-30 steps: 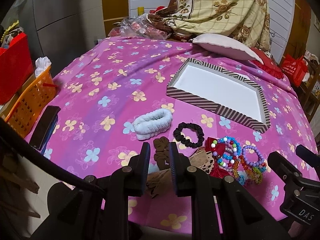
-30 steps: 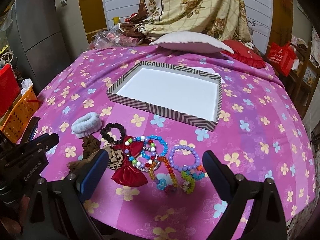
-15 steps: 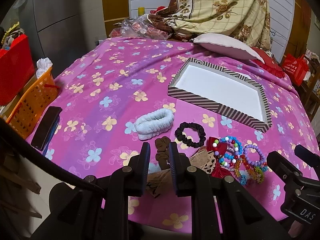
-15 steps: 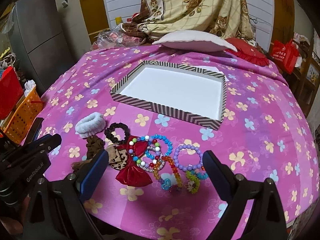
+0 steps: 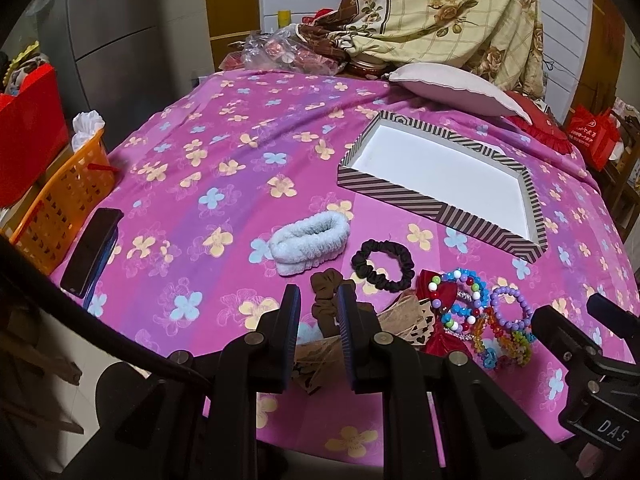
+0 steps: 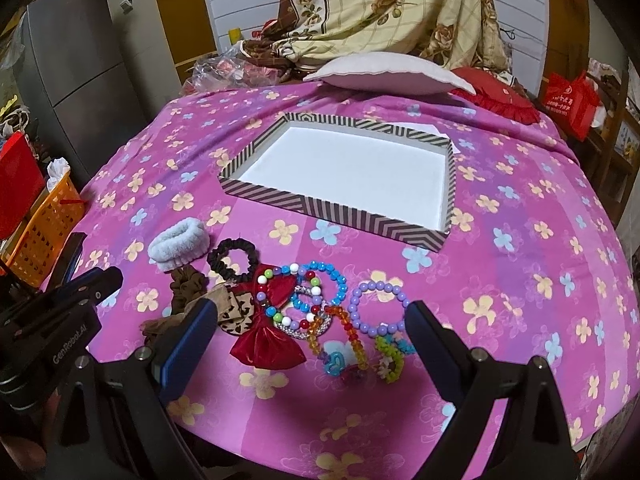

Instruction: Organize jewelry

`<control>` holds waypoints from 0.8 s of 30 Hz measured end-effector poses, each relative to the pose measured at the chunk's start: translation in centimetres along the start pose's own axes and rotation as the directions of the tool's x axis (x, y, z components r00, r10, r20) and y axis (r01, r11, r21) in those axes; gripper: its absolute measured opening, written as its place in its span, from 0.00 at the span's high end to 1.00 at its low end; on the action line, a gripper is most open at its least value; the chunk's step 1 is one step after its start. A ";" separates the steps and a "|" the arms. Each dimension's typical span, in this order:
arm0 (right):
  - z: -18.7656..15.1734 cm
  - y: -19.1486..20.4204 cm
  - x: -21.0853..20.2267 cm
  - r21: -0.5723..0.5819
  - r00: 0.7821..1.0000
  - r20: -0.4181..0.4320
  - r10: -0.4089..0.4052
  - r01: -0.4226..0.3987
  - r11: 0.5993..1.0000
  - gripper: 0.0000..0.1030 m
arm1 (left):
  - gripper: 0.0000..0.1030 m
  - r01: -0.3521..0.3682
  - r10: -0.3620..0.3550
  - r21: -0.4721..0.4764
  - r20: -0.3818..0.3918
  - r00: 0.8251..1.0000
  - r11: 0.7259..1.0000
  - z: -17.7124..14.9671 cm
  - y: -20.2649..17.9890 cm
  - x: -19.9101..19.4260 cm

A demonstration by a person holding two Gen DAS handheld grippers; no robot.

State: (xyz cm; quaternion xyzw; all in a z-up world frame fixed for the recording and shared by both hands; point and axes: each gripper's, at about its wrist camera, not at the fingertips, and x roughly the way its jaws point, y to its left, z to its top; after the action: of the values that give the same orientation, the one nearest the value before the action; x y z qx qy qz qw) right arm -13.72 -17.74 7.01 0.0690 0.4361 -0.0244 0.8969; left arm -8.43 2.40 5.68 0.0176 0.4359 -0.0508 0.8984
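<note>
I find the task barely begun: the striped tray [image 6: 344,212] sits toward the far side of the pink-clothed surface [image 6: 520,248] with its white floor bare, and every piece of jewelry and hair item lies outside it, clustered near the front edge. My left tool [image 5: 318,312] hovers over that cluster with its fingers narrowly apart, holding nothing; the brown scrunchie [image 5: 326,296] shows in the gap but I cannot tell that it is touched. My right tool [image 6: 312,328] is spread wide and empty, framing the bracelets from above. Count of hair items: one pale blue fluffy band [image 6: 178,242], one black scrunchie [image 6: 234,258], one brown scrunchie, one red bow [image 6: 268,344], one leopard-print piece [image 6: 236,312] beside the bow. Count of bracelets: one purple bead bracelet [image 6: 378,308] lying clear of the rest, one blue bead bracelet [image 6: 324,286], one multicolour bead bracelet over the bow, and a tangle of small bright strands [image 6: 352,344] in front that overlap too much for a firm count; I judge at least three there. Remaining work, in my judgement: all of it, each item to be lifted and set into the tray. Also noted: one phone [image 5: 90,250] at the left edge, one orange basket [image 5: 60,204] off the surface.
</note>
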 end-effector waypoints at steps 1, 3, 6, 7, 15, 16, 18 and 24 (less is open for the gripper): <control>0.0 0.0 0.0 0.000 1.000 0.000 0.004 -0.004 1.000 0.06 | 0.70 -0.001 0.001 0.000 0.000 1.000 1.000 0.0 0.0 0.0; -0.1 0.0 0.1 0.004 1.000 0.000 0.008 -0.008 1.000 0.06 | 0.70 -0.003 0.003 0.001 0.000 1.000 1.000 -0.1 0.0 0.1; -0.2 -0.1 0.3 0.020 1.000 -0.003 0.025 -0.024 1.000 0.06 | 0.70 0.000 0.000 0.000 -0.002 1.000 1.000 0.0 0.1 0.1; -0.2 -0.1 0.4 0.024 1.000 -0.006 0.030 -0.029 0.999 0.06 | 0.70 0.000 0.000 0.000 -0.004 1.000 1.000 -0.1 0.1 0.2; -0.4 0.0 0.8 0.023 0.999 -0.014 0.033 -0.033 0.999 0.06 | 0.70 -0.003 0.003 -0.003 -0.018 1.000 1.000 -0.6 0.6 0.7; -0.4 0.0 0.8 0.022 0.999 -0.014 0.032 -0.032 0.999 0.06 | 0.70 -0.005 0.005 -0.004 -0.020 1.000 1.000 -0.4 0.2 0.9; -0.4 0.0 0.8 0.024 0.999 -0.013 0.035 -0.034 0.999 0.06 | 0.70 -0.007 0.007 -0.003 -0.020 1.000 1.000 -0.4 0.0 0.9; -0.4 0.0 1.0 0.011 1.000 -0.016 0.027 -0.027 1.000 0.06 | 0.70 -0.007 0.007 -0.005 -0.028 1.000 1.000 -0.5 0.0 1.3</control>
State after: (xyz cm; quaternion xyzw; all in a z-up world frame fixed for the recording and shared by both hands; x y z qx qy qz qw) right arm -13.42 -17.71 6.00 0.0801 0.4421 -0.0140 0.8933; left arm -8.01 2.38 4.39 0.0175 0.4484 -0.0465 0.8924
